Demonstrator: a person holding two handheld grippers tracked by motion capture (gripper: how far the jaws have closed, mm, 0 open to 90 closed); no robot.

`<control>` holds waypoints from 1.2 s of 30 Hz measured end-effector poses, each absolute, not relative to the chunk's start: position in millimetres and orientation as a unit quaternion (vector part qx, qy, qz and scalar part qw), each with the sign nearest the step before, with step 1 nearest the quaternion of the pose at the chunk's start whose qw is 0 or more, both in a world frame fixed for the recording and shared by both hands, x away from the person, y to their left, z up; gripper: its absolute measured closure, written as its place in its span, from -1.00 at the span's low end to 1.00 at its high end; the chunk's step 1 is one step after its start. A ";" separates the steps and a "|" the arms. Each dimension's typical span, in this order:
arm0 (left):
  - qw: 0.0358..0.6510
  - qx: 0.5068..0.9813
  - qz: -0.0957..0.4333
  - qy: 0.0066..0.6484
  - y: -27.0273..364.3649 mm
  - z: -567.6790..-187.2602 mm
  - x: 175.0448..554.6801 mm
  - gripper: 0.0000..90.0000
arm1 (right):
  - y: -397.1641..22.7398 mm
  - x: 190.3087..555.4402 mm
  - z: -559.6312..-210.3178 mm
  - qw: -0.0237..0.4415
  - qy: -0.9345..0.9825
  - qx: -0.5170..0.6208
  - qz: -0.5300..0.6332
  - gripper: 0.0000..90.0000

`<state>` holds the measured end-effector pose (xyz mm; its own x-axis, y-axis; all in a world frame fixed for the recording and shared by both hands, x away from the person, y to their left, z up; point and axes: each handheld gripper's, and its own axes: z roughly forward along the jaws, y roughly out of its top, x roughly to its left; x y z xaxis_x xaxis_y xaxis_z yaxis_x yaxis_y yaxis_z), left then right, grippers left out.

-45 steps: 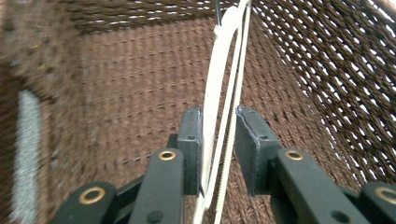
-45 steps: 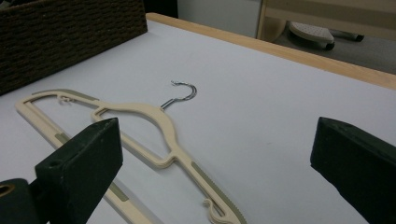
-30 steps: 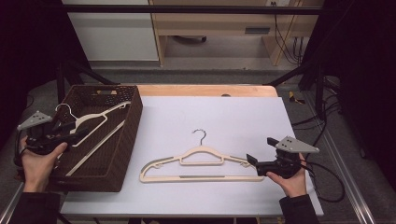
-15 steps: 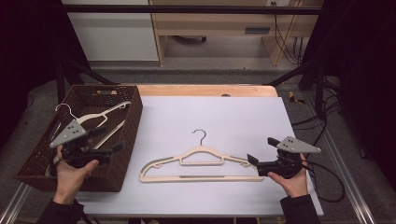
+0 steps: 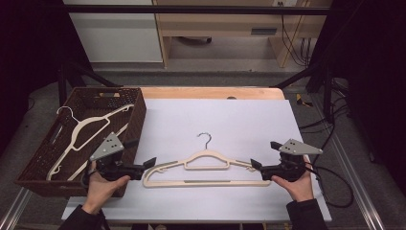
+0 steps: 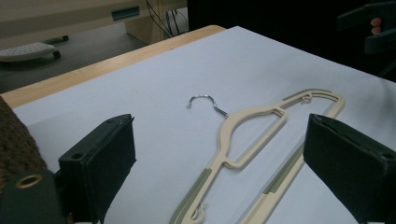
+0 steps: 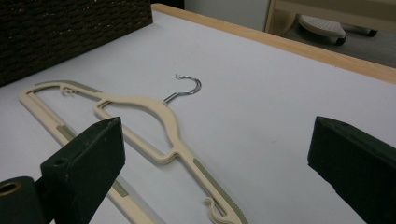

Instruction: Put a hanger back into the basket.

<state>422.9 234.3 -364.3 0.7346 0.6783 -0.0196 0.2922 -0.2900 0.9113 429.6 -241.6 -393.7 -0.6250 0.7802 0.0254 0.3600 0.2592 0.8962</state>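
My left hand-held gripper (image 5: 149,163) has just been opening wide, with nothing between its jaws, at one end of the flat cream plastic hanger with a metal hook (image 5: 207,165) on the white surface (image 5: 230,120). My right hand-held gripper (image 5: 254,165) waits wide open at the other end. Next I think both must slide onto the ends and squeeze.

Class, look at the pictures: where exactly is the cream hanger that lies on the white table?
In the high view, the cream hanger lies flat on the white table, right of the wicker basket, between both grippers.
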 end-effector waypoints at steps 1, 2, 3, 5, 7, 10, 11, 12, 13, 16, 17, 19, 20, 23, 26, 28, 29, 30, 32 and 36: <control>0.506 0.783 0.185 0.309 231.2 -366.9 423.1 -0.80 | -240.8 430.4 -394.2 0.217 0.765 0.373 0.478 -0.90; 0.503 0.787 0.183 0.307 228.2 -369.4 423.1 -0.80 | -240.0 431.4 -394.9 0.216 0.768 0.373 0.474 -0.89; 0.501 0.789 0.182 0.305 225.5 -371.9 423.1 -0.80 | -239.7 432.0 -395.4 0.212 0.772 0.370 0.471 -0.88; 0.496 0.794 0.176 0.304 221.1 -376.5 423.8 -0.80 | -238.0 434.0 -397.3 0.209 0.776 0.370 0.466 -0.87; 0.489 0.800 0.172 0.300 217.3 -380.6 424.8 -0.80 | -236.3 436.1 -399.2 0.201 0.785 0.366 0.458 -0.87; 0.485 0.805 0.168 0.299 213.8 -384.6 425.9 -0.80 | -232.6 440.8 -402.8 0.194 0.796 0.360 0.446 -0.83; 0.484 0.806 0.167 0.298 212.8 -385.6 426.0 -0.80 | -231.2 442.3 -404.0 0.189 0.800 0.358 0.442 -0.82; 0.483 0.807 0.166 0.297 211.8 -386.8 426.2 -0.80 | -229.9 444.7 -405.7 0.190 0.804 0.353 0.439 -0.81; 0.483 0.807 0.164 0.296 210.9 -388.1 426.4 -0.80 | -228.0 446.9 -407.3 0.187 0.808 0.350 0.435 -0.80; 0.478 0.811 0.161 0.296 208.7 -392.4 427.9 -0.80 | -221.7 453.4 -412.1 0.180 0.819 0.345 0.422 -0.75; 0.476 0.813 0.161 0.295 208.3 -393.6 428.6 -0.80 | -219.4 455.9 -413.8 0.179 0.822 0.342 0.418 -0.74; 0.475 0.813 0.160 0.295 207.9 -395.6 429.8 -0.80 | -214.8 461.2 -417.7 0.174 0.830 0.333 0.412 -0.69; 0.474 0.814 0.161 0.295 207.9 -396.5 430.5 -0.80 | -212.2 463.4 -419.9 0.169 0.834 0.331 0.407 -0.67; 0.472 0.813 0.160 0.301 208.6 -400.0 432.5 -0.80 | -205.4 471.1 -427.9 0.166 0.846 0.319 0.394 -0.56; 0.469 0.814 0.158 0.303 208.7 -402.2 433.6 -0.80 | -198.7 479.0 -437.2 0.155 0.859 0.313 0.374 -0.49; 0.468 0.815 0.158 0.303 208.9 -402.8 433.9 -0.80 | -194.6 483.3 -443.3 0.149 0.868 0.309 0.360 -0.43; 0.468 0.814 0.159 0.304 209.1 -403.0 434.0 -0.80 | -193.0 485.6 -446.2 0.145 0.871 0.308 0.353 -0.37; 0.468 0.815 0.157 0.303 209.3 -403.2 434.2 -0.80 | -191.9 488.2 -449.2 0.142 0.876 0.305 0.345 -0.34; 0.468 0.815 0.158 0.304 209.6 -403.6 434.3 -0.79 | -189.4 491.8 -454.6 0.134 0.881 0.308 0.333 -0.26; 0.468 0.815 0.158 0.303 210.1 -403.5 434.9 -0.79 | -189.6 498.3 -461.4 0.117 0.889 0.308 0.319 -0.04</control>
